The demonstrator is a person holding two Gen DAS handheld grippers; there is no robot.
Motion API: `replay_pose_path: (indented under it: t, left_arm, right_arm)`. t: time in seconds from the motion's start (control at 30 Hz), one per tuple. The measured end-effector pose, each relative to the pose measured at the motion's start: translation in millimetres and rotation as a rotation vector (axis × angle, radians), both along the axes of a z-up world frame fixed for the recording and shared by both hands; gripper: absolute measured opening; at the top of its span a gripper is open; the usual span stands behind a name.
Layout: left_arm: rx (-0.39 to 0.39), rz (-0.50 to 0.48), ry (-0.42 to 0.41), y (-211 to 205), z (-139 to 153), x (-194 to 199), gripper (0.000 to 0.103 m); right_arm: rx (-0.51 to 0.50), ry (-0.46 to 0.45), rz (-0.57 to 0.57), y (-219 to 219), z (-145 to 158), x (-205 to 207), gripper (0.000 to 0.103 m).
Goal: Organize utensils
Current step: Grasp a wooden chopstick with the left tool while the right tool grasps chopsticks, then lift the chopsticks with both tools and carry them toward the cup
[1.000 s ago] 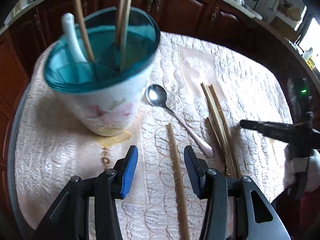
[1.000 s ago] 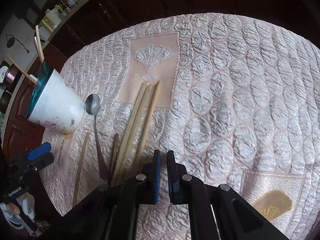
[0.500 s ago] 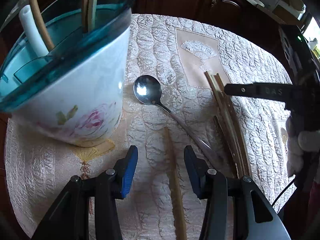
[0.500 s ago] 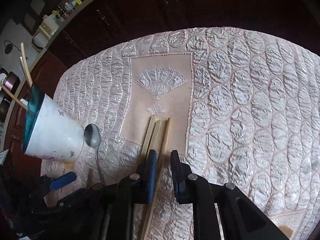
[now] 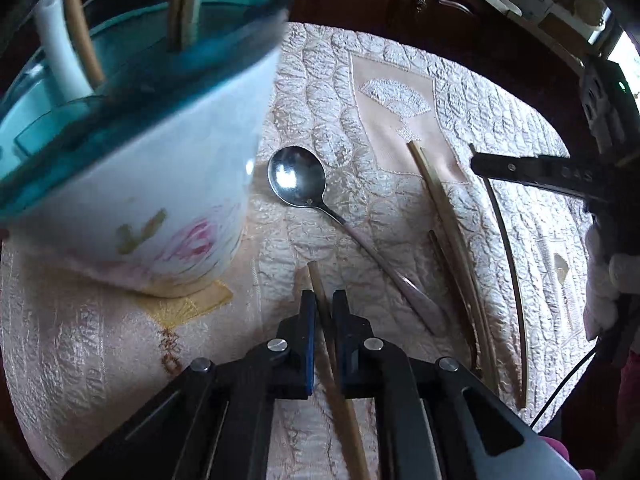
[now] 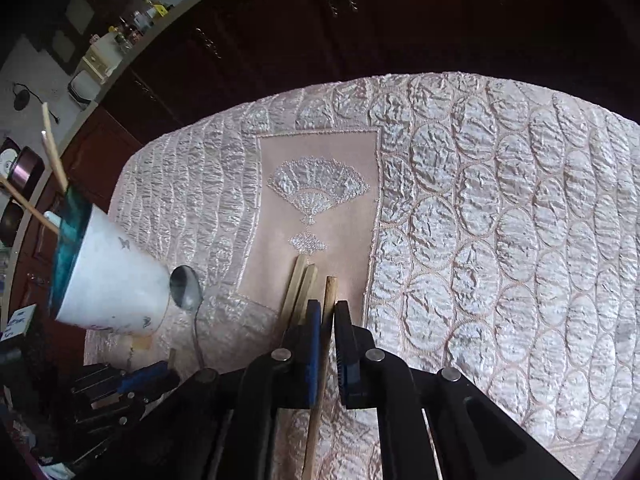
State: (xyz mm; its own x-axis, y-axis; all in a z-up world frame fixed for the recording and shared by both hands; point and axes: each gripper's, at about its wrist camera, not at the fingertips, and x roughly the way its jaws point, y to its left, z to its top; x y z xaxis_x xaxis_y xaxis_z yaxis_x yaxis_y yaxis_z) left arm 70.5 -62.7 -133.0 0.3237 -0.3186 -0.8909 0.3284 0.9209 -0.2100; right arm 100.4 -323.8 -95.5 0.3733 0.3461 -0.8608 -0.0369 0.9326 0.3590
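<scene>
1. Two chopsticks were gripped, one per tool. The left tool (image 5: 324, 312) had just been closing, and its jaws pinched a chopstick (image 5: 316, 280) near its far end; the stick's length ran back under the tool toward the camera, roughly along the tool's own line.
2. The right tool (image 6: 328, 320) was clamped on another chopstick (image 6: 330, 292), likewise lying lengthwise between the jaws, its tip just past them.
3. Loose utensils lay on the quilted counter (image 5: 400, 80): a metal spoon (image 5: 298, 178) and a bundle of chopsticks (image 5: 444, 216) between the two tools.
4. The holder cup (image 5: 152, 184), already carrying chopsticks and a white spoon, stood ahead and left of the left tool, close by. The left hand was the nearer; the right would probably have to cross the counter.
</scene>
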Motion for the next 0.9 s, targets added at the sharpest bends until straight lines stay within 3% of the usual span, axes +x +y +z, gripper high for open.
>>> replay_pose_path:
  t: [0.33, 0.57, 0.67, 0.73, 0.9]
  left_arm:
    - [-0.075, 0.01, -0.111, 18.1, 65.7, -23.0, 0.007]
    - [-0.097, -0.011, -0.193, 17.2, 104.3, -40.4, 0.006]
    - [-0.099, -0.005, -0.192, 18.0, 106.7, -41.6, 0.006]
    - [-0.11, -0.001, -0.184, 17.2, 103.4, -43.8, 0.006]
    - [-0.125, 0.007, -0.195, 28.8, 115.8, -56.7, 0.006]
  right_arm:
    - [0.07, -0.105, 0.017, -10.0, 57.9, -61.6, 0.008]
    - [0.035, -0.167, 0.041, -4.8, 89.5, -79.2, 0.008]
    - [0.001, -0.122, 0.021, -7.0, 78.9, -72.6, 0.011]
    - [-0.034, -0.066, 0.026, 0.8, 53.2, -61.5, 0.017]
    - [-0.096, 0.052, 0.03, 18.3, -7.7, -34.0, 0.017]
